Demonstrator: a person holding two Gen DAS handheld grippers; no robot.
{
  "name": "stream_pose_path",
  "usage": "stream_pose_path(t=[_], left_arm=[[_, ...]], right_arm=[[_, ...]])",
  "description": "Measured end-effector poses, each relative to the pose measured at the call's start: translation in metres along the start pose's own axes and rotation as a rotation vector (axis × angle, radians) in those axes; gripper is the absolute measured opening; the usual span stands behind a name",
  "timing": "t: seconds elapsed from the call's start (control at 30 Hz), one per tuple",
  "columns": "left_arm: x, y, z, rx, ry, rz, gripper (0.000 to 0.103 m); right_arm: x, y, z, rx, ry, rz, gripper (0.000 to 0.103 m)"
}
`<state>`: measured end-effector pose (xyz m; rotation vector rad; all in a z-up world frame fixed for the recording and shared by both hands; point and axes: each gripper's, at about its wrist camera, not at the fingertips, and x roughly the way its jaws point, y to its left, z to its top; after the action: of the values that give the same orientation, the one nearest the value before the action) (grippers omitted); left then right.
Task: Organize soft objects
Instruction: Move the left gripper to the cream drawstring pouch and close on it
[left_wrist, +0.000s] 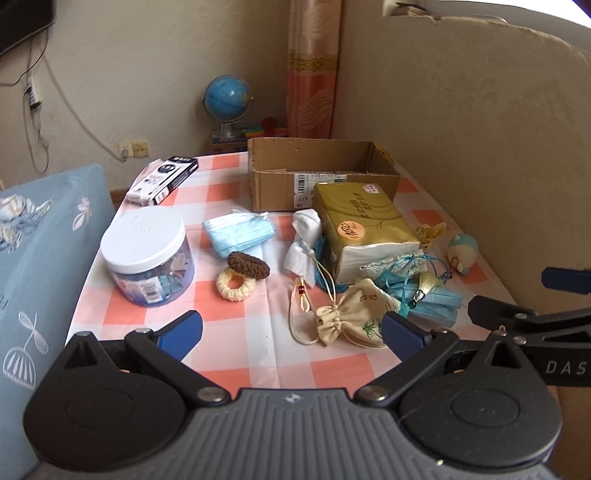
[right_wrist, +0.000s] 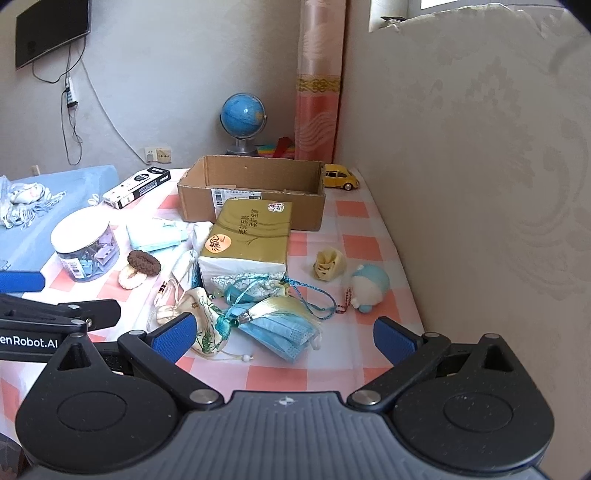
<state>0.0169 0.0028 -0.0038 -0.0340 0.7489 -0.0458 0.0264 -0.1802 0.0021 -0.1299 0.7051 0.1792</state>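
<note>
I hold both hand-held grippers, left (left_wrist: 291, 332) and right (right_wrist: 284, 338), released (nothing grasped) over the counter (left_wrist: 236, 314). Pouch (left_wrist: 356, 314) lies beside masks (right_wrist: 284, 338), near the box (right_wrist: 255, 192).

A cream drawstring pouch (left_wrist: 356, 314) with bamboo print is laid slumped beside a stack of blue face masks (right_wrist: 284, 334). A brown scrunchie (left_wrist: 248, 264) is rested on a cream scrunchie (left_wrist: 236, 285), and folded masks (left_wrist: 240, 236) are laid before the open cardboard box (left_wrist: 321, 173).
</note>
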Motion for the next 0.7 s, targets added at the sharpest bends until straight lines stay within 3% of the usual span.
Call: stream_pose_path(t=[0.27, 0.7], left_arm=[[0.017, 0.0, -0.004, 0.063, -0.02, -0.07, 0.102], [0.06, -0.023, 0.002, 0.132, 0.034, -0.147, 0.102]], right_arm=[[0.019, -0.007, -0.013, -0.035, 0.007, 0.027, 0.103], [0.064, -0.023, -0.046, -0.073, 0.091, 0.058, 0.103]])
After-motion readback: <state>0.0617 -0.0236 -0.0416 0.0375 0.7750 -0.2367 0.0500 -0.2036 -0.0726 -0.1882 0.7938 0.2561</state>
